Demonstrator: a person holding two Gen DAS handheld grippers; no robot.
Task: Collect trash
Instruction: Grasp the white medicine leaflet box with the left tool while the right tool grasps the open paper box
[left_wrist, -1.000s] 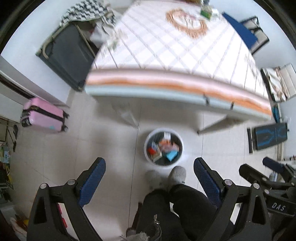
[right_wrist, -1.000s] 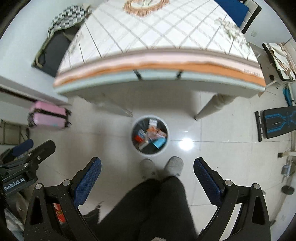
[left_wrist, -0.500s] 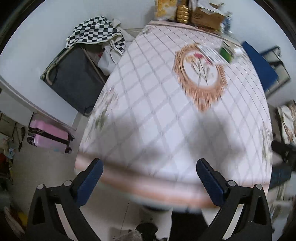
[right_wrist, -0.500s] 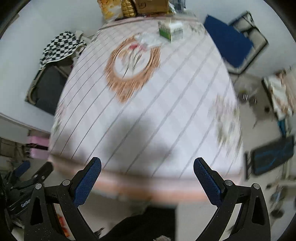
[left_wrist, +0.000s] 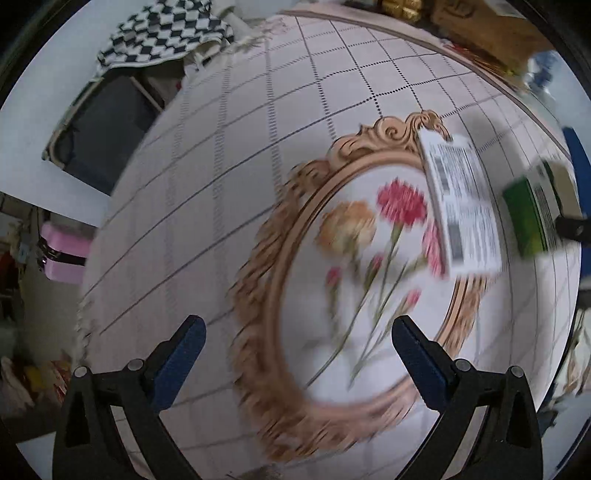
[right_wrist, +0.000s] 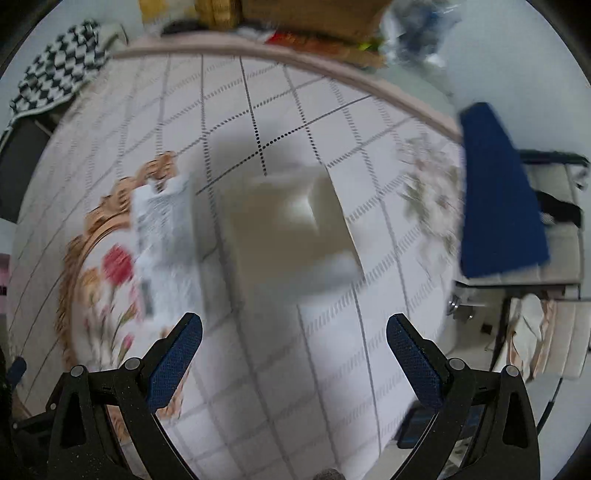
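Two open grippers over a table with trash on it.

The left gripper (left_wrist: 295, 343) and right gripper (right_wrist: 293, 341) both hang over the tablecloth (left_wrist: 229, 155), jaws wide, holding nothing. Past the left one, a white wrapper (left_wrist: 461, 206) lies on the flower picture. Just beside it sits a box (left_wrist: 532, 214), blurry, maybe green and white.
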